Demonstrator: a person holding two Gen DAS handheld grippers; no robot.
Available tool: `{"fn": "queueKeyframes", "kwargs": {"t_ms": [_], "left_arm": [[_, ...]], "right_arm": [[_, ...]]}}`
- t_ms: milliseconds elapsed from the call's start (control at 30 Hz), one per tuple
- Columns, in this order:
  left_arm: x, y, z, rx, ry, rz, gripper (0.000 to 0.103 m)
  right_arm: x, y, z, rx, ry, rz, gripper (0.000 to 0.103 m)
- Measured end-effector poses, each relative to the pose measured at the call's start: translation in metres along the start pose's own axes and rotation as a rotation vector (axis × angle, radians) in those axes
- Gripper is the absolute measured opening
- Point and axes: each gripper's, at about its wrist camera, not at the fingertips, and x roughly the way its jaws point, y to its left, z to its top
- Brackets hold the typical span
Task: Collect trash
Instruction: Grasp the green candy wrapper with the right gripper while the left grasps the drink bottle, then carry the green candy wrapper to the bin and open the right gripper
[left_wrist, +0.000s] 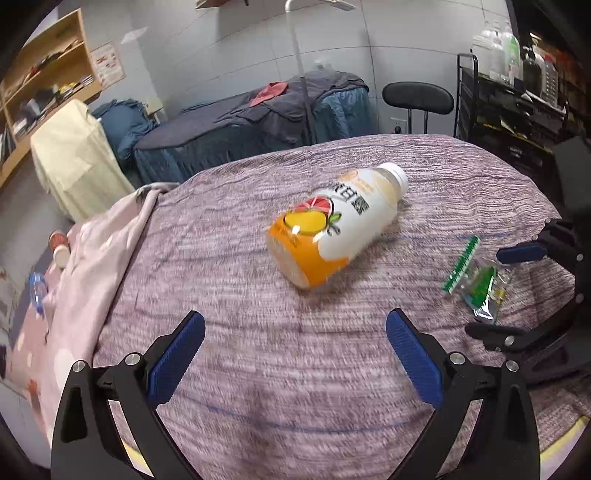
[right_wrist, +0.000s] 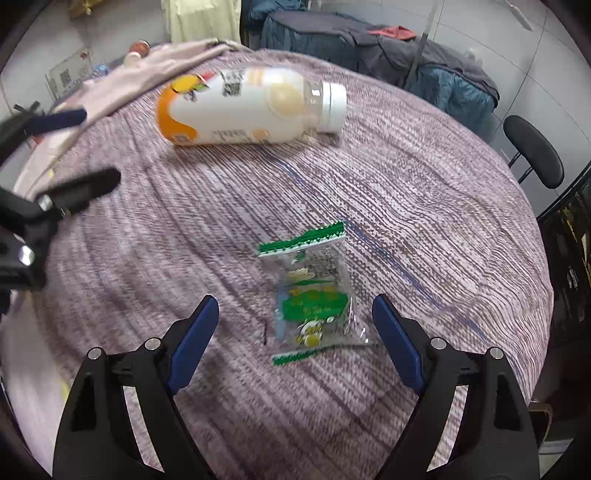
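Observation:
A white and orange drink bottle (left_wrist: 338, 223) (right_wrist: 251, 107) lies on its side on the purple bedspread (left_wrist: 240, 280), cap toward the far right. A clear and green snack wrapper (left_wrist: 476, 284) (right_wrist: 312, 291) lies flat to its right. My left gripper (left_wrist: 295, 325) hangs open above the spread, short of the bottle, with nothing between its fingers. My right gripper (right_wrist: 293, 308) is open over the wrapper, whose near end lies between the blue pads (right_wrist: 195, 343) without touching them. Each gripper also shows at the edge of the other's view: right gripper (left_wrist: 509, 291), left gripper (right_wrist: 92, 147).
A pink blanket (left_wrist: 99, 258) is bunched along the bed's left edge. Beyond it stand a second bed with dark blue covers (left_wrist: 258, 122), a black chair (left_wrist: 417, 98), a wooden shelf (left_wrist: 44, 81) and a black metal rack (left_wrist: 517, 107) at the right.

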Motion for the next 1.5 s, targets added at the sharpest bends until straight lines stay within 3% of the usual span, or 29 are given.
{"fn": "queueKeyframes", "kwargs": {"t_ms": [167,233,300,367,433,567,700,800,1000,1500], "left_arm": [[0.033,-0.004,0.027,0.063,0.056,-0.021,0.097],[0.045,-0.008,0.036,0.091,0.074,-0.002,0.097],[0.055,-0.013,0.045,0.116,0.094,-0.008,0.097],[0.067,-0.021,0.052,0.153,0.132,-0.026,0.097],[0.076,-0.030,0.056,0.196,0.154,-0.017,0.097],[0.086,-0.046,0.060,0.266,0.163,0.016,0.096],[0.079,-0.049,0.060,0.250,0.154,-0.020,0.070],[0.074,-0.053,0.056,0.250,0.139,-0.009,0.064],[0.058,-0.046,0.050,0.154,0.110,-0.055,0.061],[-0.033,-0.036,0.007,-0.039,-0.062,-0.130,0.061]], "right_arm": [[0.009,0.004,0.001,-0.050,0.002,-0.020,0.068],[0.009,0.002,0.000,-0.048,-0.001,-0.012,0.050],[0.008,-0.005,0.000,-0.018,-0.012,0.022,0.044],[0.009,-0.012,0.002,0.013,-0.021,0.058,0.027],[0.008,-0.019,0.001,0.041,-0.033,0.093,0.022],[0.003,-0.026,0.000,0.055,-0.059,0.129,0.018],[-0.010,-0.029,-0.006,0.060,-0.107,0.151,0.015],[-0.021,-0.028,-0.015,0.072,-0.128,0.166,0.015],[-0.045,-0.022,-0.027,0.099,-0.178,0.206,0.015],[-0.109,-0.034,-0.084,0.212,-0.304,0.262,0.015]]}}
